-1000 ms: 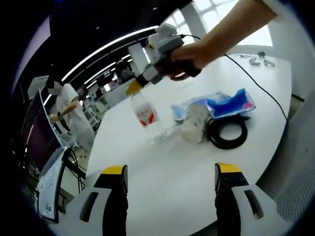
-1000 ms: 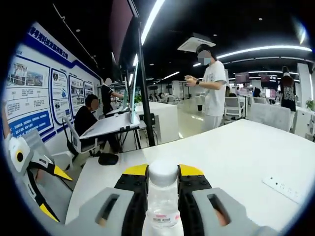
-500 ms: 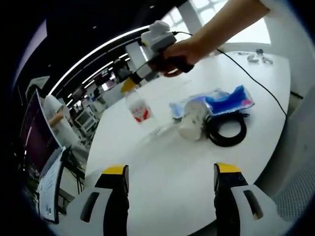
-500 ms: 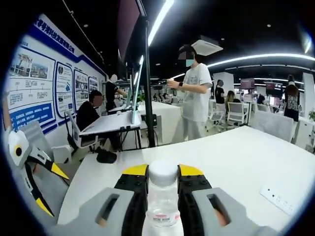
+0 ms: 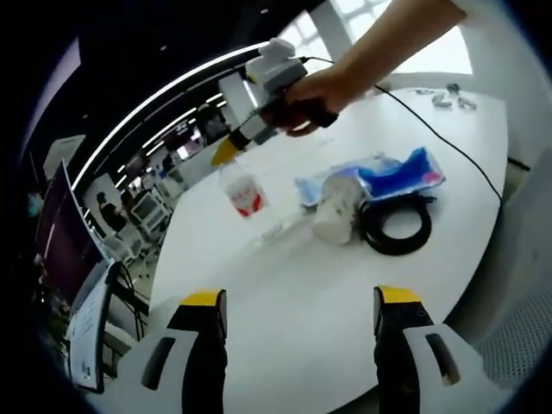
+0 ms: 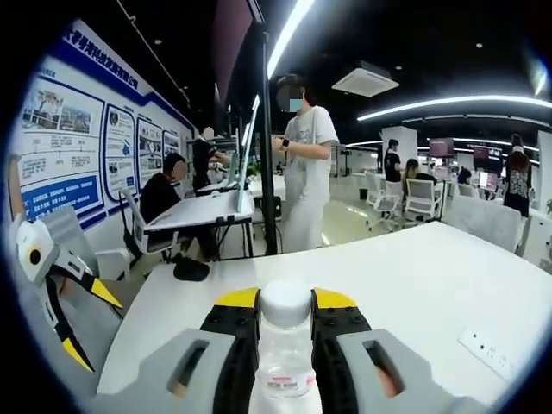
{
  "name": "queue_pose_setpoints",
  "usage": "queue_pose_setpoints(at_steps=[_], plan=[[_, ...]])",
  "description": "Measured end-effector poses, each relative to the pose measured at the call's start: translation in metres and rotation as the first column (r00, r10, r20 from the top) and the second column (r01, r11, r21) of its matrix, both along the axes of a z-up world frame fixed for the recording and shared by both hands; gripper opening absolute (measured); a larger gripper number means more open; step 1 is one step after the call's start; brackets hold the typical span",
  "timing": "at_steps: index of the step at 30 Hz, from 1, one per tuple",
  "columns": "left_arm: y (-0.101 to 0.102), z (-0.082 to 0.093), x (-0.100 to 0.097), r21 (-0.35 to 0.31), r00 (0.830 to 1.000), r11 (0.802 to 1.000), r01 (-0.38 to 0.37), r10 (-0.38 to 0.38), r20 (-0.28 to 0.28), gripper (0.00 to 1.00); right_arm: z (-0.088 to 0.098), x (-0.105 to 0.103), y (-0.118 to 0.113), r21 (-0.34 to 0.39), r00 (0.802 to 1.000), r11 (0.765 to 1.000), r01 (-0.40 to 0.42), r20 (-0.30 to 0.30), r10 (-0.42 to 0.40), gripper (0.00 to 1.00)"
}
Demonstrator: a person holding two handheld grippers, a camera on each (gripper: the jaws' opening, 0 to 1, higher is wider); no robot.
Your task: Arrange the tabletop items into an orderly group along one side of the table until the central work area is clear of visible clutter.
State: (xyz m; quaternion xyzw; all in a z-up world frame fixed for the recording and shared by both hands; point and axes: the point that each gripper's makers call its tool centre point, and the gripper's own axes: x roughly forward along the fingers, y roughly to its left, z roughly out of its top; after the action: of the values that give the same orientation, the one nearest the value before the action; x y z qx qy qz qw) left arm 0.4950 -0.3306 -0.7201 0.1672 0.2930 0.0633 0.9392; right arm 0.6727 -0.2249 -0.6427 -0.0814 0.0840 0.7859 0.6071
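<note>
Now clamped at the neck between the right gripper (image 6: 285, 321) jaws, bottom centre: water bottle (image 6: 285, 345). Left gripper (image 5: 296, 310) spread, bottom of frame, above white table (image 5: 293, 285). Behind, office desks.

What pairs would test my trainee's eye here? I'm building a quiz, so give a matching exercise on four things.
Things:
1. water bottle
2. black cable coil
3. blue packet
4. left gripper

States:
A. open, holding nothing
B. lying flat behind the cup
C. clamped at the neck by the right gripper
D. lying beside the white cup

Pairs: 1-C, 2-D, 3-B, 4-A
</note>
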Motion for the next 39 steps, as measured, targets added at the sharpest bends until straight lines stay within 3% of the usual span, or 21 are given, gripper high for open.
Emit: queue_pose_setpoints(at_steps=[16,39], plan=[[-0.0013,-0.0048,-0.0014,0.008,1.000,1.000,0.009,-0.009,-0.028,0.65,-0.0004,-0.0061,-0.0036,0.006,0.999,0.999,-0.033,0.020,0.033,0.19],[0.0008,-0.0006,-0.0014,0.017,1.000,1.000,-0.003,0.003,-0.010,0.65,-0.0004,-0.0066,-0.0042,-0.004,0.999,1.000,-0.022,0.035,0.023,0.20]])
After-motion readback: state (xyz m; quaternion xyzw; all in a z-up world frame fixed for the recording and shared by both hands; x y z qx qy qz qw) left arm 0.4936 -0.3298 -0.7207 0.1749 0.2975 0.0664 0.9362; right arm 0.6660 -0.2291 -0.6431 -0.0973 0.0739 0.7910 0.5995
